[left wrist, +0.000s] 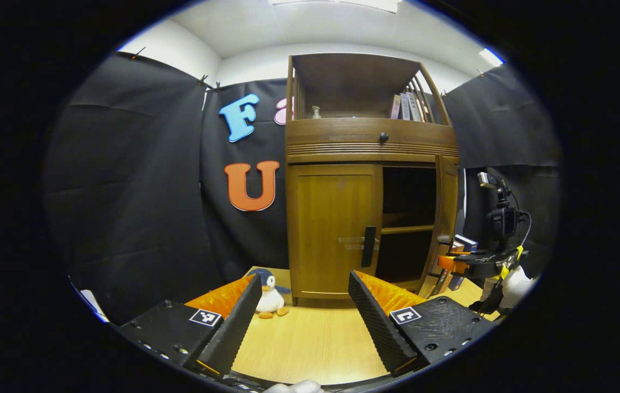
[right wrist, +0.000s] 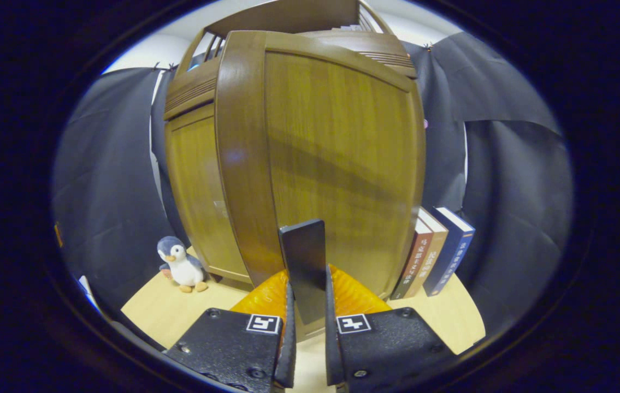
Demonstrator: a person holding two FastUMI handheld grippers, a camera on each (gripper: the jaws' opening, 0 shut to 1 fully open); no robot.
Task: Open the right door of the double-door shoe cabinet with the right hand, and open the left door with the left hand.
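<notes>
Black cloth hangs behind the light wooden table (left wrist: 310,338) where the shoe cabinet (left wrist: 367,142) stands. From the left gripper view, your left gripper (left wrist: 304,322) has its fingers spread wide, well apart from the closed left door (left wrist: 334,229); the right door (left wrist: 446,224) is swung open, and a toy penguin (left wrist: 271,297) sits beside the cabinet. From the right gripper view, your right gripper (right wrist: 307,327) pinches the dark handle (right wrist: 304,262) of the right door between both fingers; books (right wrist: 438,251) stand just beside this door.
</notes>
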